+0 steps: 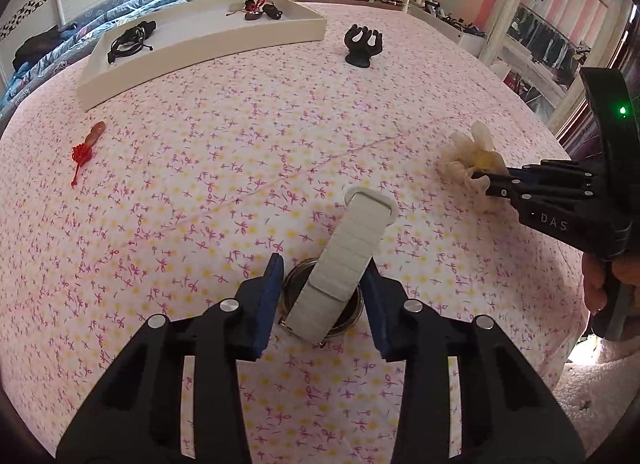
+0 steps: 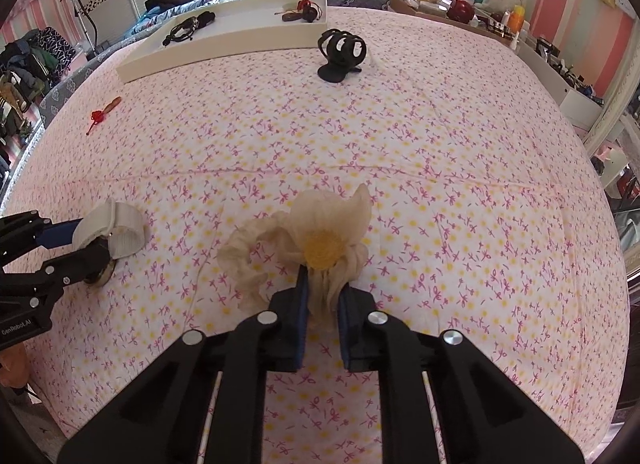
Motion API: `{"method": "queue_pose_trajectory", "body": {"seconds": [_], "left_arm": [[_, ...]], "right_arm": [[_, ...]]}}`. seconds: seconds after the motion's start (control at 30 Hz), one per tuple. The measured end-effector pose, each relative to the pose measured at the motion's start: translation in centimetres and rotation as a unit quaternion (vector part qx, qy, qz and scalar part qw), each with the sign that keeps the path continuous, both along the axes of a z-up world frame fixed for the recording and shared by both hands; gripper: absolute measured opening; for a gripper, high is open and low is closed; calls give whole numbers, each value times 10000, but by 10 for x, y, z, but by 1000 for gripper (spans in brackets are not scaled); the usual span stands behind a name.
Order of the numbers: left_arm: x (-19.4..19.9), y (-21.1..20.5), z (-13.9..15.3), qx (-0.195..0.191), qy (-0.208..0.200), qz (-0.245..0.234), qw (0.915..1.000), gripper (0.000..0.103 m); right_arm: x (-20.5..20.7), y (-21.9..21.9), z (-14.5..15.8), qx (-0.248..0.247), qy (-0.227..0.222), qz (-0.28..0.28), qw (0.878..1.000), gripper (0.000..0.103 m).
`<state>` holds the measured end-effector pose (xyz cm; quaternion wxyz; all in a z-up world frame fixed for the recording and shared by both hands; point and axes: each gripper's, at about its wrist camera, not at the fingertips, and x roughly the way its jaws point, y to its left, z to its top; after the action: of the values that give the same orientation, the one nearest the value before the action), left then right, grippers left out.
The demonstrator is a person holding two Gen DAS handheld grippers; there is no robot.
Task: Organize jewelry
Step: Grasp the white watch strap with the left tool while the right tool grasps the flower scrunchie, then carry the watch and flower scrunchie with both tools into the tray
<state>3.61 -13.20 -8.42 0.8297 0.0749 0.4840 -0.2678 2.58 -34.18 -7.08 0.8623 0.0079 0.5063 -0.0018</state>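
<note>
Two grippers are down on the pink flowered cloth, one per piece. Far left, a red tasselled pin lies loose, its wooden end aimed up toward the white tray, which holds a black cord bundle and dark red trinkets. Next, the left gripper brackets a watch: blue pads sit either side of the round case, jaws apart, and I can't tell if they're touching it. Its white band runs lengthwise away from the camera, loop end pointing toward the black claw clip beyond. Over to the right, the right gripper is clenched on the cream fabric flower, pinching the gathered base, yellow centre facing the camera, petals fanning away.
</note>
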Motion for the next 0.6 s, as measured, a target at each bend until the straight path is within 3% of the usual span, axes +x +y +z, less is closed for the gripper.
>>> {"method": "queue_pose_trajectory", "body": {"seconds": [0.23,0.37,0.6], "left_arm": [[0,-3,1,20,-8,9,10000,34],[0,0,7,-31,-116,14,9999,21],[5,0,5,-81,-39,45,9999,20]], "right_arm": [[1,0,2,4,-48,-16,10000,12],[4,-1,2,17,-69,-32,10000,12],[6,-2,1,27,-55,-29,10000,12]]}}
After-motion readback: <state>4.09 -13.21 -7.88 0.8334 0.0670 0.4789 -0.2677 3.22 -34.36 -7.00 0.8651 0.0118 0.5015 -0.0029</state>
